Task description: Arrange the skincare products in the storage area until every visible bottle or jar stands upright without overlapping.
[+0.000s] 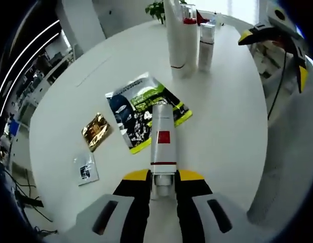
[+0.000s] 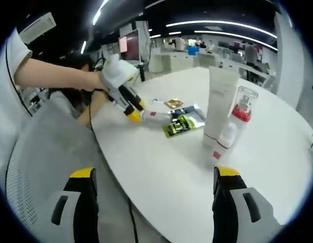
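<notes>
White surface (image 1: 232,126): round, carrying all the products; a grey chair (image 2: 40,152) sits at its edge in the right gripper view.
Left gripper (image 1: 163,183): yellow-tipped jaws pinching the capped end of a white tube (image 1: 162,144) with a red square and a red band; the tube lies along the jaws, above the surface, pointing towards the sachet. In the right gripper view a hand (image 2: 93,81) holds this gripper (image 2: 137,116) low over the near edge of the surface, the tube (image 2: 155,117) sticking out level from it.
Right gripper (image 2: 152,195): jaws spread wide, nothing between them, hanging at the surface's edge; it enters the left gripper view at upper right (image 1: 275,38).
Tall tube (image 1: 178,35): white, upright at the far side.
Bottle (image 1: 206,45): upright just beside the tall tube, right of it.
Red-capped bottle (image 2: 242,109): clear top, upright behind the tall tube (image 2: 220,104).
Sachet (image 1: 146,109): green and dark printed, flat mid-surface, partly under the held tube.
Gold packet (image 1: 96,130): flat, left of the sachet.
White packet (image 1: 86,168): flat, near the edge.
Plant (image 1: 156,10): green leaves past the far edge.
</notes>
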Tool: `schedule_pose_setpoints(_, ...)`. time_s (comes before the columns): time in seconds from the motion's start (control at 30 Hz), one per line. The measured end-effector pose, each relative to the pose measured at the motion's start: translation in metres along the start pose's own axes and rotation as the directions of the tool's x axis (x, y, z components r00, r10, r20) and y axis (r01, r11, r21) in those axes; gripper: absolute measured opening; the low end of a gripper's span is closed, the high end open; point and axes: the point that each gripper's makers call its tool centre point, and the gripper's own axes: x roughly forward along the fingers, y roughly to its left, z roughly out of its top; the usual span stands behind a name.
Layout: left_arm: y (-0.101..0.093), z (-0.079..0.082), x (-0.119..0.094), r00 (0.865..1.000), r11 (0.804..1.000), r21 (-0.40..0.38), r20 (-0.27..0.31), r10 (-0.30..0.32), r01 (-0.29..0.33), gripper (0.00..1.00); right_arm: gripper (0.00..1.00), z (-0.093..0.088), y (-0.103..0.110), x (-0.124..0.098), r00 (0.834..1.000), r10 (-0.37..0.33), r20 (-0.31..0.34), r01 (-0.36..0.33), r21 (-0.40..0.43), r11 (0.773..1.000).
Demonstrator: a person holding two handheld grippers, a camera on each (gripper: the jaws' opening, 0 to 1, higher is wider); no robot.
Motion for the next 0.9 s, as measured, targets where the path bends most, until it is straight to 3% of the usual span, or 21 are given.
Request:
schedule_pose_setpoints(0.23, -0.012, 0.01, -0.02, 1.0, 0.995, 0.094, 0.004, -0.024, 0.023, 0.19, 0.88, 0.009, 0.01, 0.002, 0.997, 0.065, 0.034, -0.065, 0.001, 0.998)
schedule_pose_setpoints(0.47, -0.031, 0.022, -0.042, 1.0, 0.979, 0.203, -0.009, -0.023, 0.025, 0.19, 0.84, 0.028, 0.018, 0.007, 0.992, 0.119, 0.049, -0.115, -0.06, 0.991)
schedule_pose_setpoints(0.7, -0.048, 0.032, -0.059, 0.999, 0.958, 0.285, 0.006, -0.045, 0.041, 0.19, 0.71, 0.049, 0.026, 0.01, 0.974, 0.223, 0.046, -0.214, -0.146, 0.966)
schedule_pose_setpoints(0.9, -0.07, 0.045, -0.076, 0.998, 0.942, 0.331, 0.015, -0.067, 0.058, 0.19, 0.68, 0.057, 0.028, 0.021, 0.964, 0.267, 0.009, -0.258, -0.217, 0.941)
